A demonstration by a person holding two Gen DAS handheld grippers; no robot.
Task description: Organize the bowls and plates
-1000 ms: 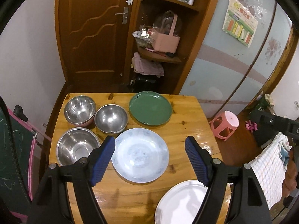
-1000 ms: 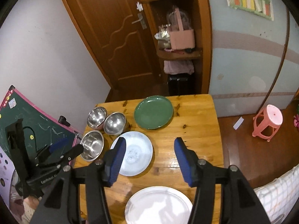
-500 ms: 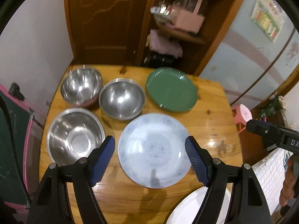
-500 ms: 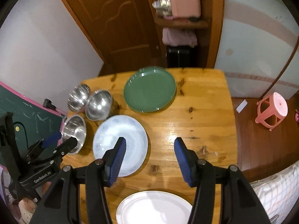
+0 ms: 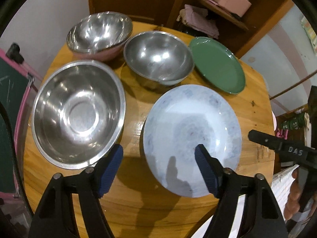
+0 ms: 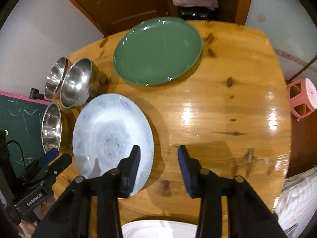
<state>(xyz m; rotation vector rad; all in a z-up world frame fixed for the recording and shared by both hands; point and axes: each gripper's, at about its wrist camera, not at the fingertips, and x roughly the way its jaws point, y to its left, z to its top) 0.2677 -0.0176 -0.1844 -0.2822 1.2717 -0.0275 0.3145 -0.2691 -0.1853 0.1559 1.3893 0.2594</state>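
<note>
Hovering over the wooden worktop, both grippers point steeply down with nothing between their blue pads. Left gripper has its jaws spread wide, having just narrowed a little; the big steel bowl sits just ahead of its left pad, its near rim beside that pad, and the pale blue plate lies under its right pad. Beyond the gripper stand two more steel bowls, one at far left resting in a pink bowl, one toward the middle; past that, to the right, lies the green plate. All three steel bowls look empty, as do the plates.

Right gripper stands partly closed but released, jaws having just been closing; its left pad overlaps the pale blue plate's right edge, its right pad is over bare wood. A white plate shows beneath it at the near edge.

Count: three steel bowls, three plates
</note>
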